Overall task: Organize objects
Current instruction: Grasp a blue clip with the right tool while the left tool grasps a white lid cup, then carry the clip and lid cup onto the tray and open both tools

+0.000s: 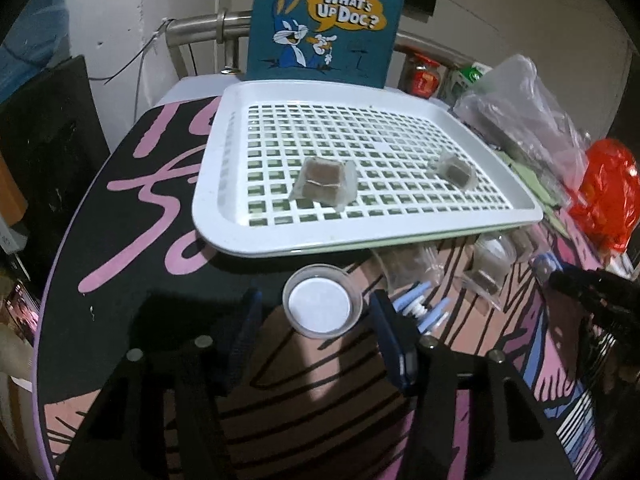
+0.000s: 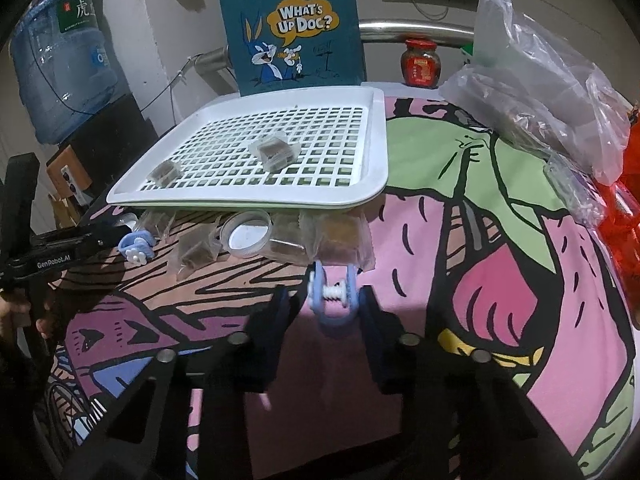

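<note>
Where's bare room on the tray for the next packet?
The white tray is bare across its far half, toward the blue bag, and between its two packets. Crowded: table strip below its near rim, with cup, clips, packets.

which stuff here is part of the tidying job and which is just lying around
Part of the job:
- white tray holding two wrapped cubes
- loose wrapped cubes in front of the tray
- clear round cup
- blue clips

Lying about:
- cartoon bag
- red jar
- plastic bags
- water jug
</note>
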The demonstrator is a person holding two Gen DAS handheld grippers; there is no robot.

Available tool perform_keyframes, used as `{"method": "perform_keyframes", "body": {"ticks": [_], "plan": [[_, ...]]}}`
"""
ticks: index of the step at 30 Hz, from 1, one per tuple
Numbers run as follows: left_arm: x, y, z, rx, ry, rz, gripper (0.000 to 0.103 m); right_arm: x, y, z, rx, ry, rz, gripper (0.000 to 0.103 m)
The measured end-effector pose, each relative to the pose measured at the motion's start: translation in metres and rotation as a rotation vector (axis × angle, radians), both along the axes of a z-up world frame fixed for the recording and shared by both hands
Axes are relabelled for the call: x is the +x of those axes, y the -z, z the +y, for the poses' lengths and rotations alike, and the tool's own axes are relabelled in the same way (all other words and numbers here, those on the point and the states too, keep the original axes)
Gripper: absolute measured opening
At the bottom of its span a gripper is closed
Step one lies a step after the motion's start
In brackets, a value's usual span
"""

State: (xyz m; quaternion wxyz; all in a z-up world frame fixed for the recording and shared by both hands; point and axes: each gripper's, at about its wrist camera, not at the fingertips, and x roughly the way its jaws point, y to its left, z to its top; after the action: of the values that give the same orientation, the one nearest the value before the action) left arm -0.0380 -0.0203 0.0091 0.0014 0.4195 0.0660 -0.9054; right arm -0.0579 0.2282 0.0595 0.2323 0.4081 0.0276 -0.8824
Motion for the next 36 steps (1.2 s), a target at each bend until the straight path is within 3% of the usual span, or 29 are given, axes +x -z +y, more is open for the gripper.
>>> {"method": "perform_keyframes", "body": {"ticks": [2,7,22,36], "plan": [[0.0,0.0,0.001,-0.001,0.011,0.002,0.04,0.0,0.001,0.0,-0.004,-0.002,-0.004,0.023],[0.002,-0.001,0.002,0.022,0.029,0.013,0.039,0.003,-0.003,0.001,-0.02,-0.013,0.017,0.023],[0.032,-0.028,0.011,-0.034,0.039,0.212,0.039,0.039,-0.03,-0.006,-0.106,-0.119,0.215,0.023],[0.037,-0.032,0.018,-0.02,0.089,0.257,0.039,0.05,-0.037,-0.003,-0.144,-0.138,0.278,0.023]]}}
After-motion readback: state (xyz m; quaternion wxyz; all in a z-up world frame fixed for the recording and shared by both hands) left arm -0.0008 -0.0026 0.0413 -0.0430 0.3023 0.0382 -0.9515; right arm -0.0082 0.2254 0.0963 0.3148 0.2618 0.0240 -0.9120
